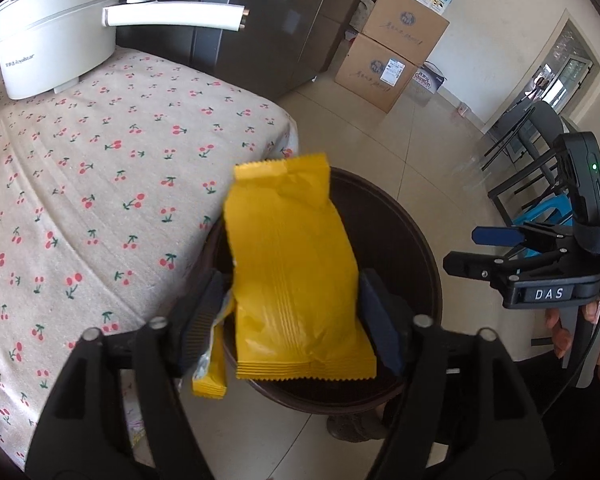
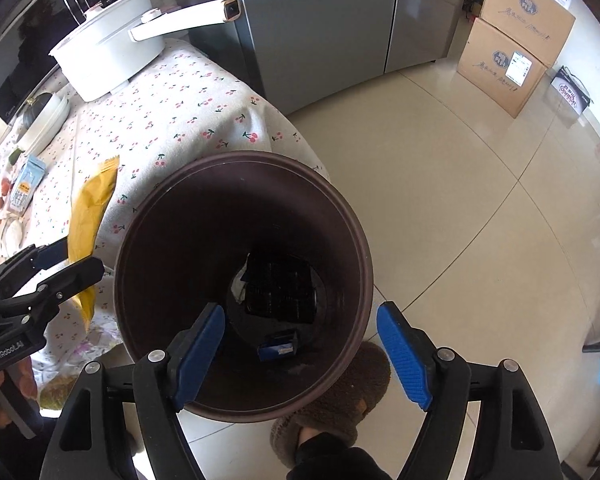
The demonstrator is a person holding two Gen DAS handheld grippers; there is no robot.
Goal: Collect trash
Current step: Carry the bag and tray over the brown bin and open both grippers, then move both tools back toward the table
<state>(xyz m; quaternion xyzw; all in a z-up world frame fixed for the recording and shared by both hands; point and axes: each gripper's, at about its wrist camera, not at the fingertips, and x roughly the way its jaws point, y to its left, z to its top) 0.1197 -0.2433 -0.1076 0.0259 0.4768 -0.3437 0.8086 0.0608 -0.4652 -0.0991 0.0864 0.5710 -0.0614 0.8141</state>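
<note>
A yellow snack wrapper hangs between the fingers of my left gripper, over the rim of a dark brown round bin. The left jaws look spread wider than the wrapper, with a gap at the right pad. In the right wrist view the same wrapper shows beside the left gripper. My right gripper is open and empty above the bin, whose bottom holds dark trash and a small blue packet.
A table with a cherry-print cloth stands left of the bin and carries a white pot. Cardboard boxes stand by the far wall. A grey fridge is behind. A chair stands right.
</note>
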